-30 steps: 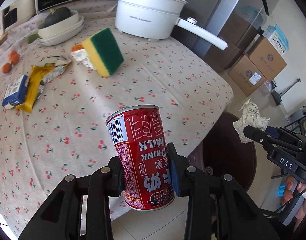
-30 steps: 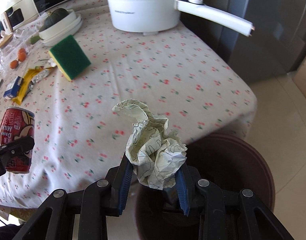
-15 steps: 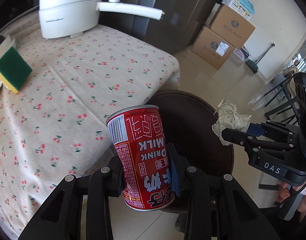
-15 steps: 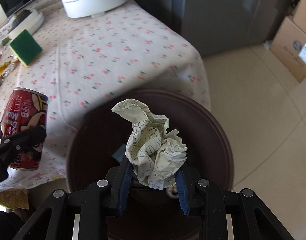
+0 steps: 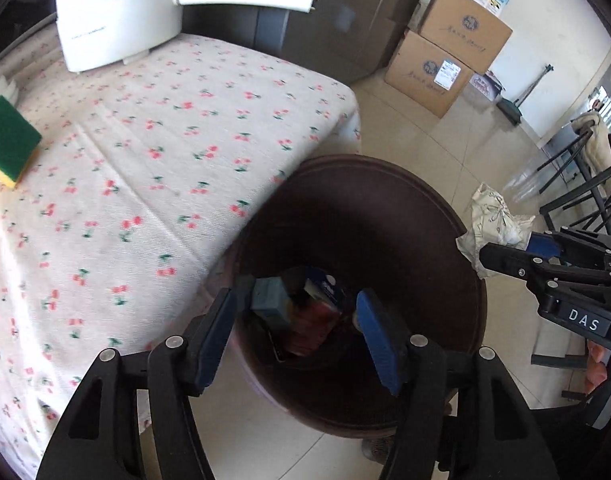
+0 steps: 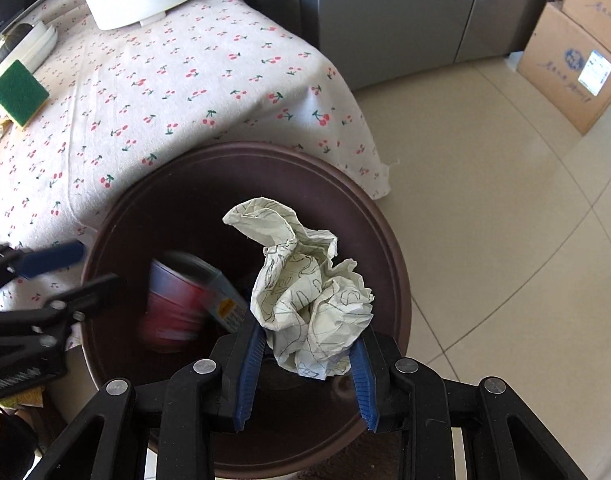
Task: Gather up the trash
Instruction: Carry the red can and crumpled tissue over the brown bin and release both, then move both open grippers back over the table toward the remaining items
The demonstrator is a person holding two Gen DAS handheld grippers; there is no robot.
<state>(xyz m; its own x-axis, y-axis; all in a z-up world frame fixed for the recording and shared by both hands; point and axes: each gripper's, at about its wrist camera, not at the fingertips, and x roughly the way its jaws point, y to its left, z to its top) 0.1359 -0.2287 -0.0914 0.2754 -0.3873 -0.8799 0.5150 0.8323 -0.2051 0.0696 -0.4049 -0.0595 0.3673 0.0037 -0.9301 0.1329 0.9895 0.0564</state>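
A dark brown round bin (image 5: 457, 248) (image 6: 389, 240) stands on the floor beside the table. My left gripper (image 5: 297, 316) hangs over it with its jaws opening and nothing between them. The red milk-drink can (image 6: 177, 304) (image 5: 313, 324) is blurred, falling inside the bin among other trash. My right gripper (image 6: 305, 344) is shut on a crumpled printed paper ball (image 6: 309, 300) (image 5: 493, 220), held above the bin's right part. The left gripper (image 6: 49, 272) shows at the left edge of the right wrist view.
The table (image 5: 145, 168) with a cherry-print cloth lies left of the bin. On it are a white electric pot (image 5: 117, 12) with a long handle and a green-yellow sponge (image 5: 9, 144). Cardboard boxes (image 5: 445, 56) stand by the far wall; black chair legs (image 5: 577, 208) at right.
Both grippers moved from over the table to above the bin. The left jaws spread and the can dropped out into the bin. The right gripper kept the paper.
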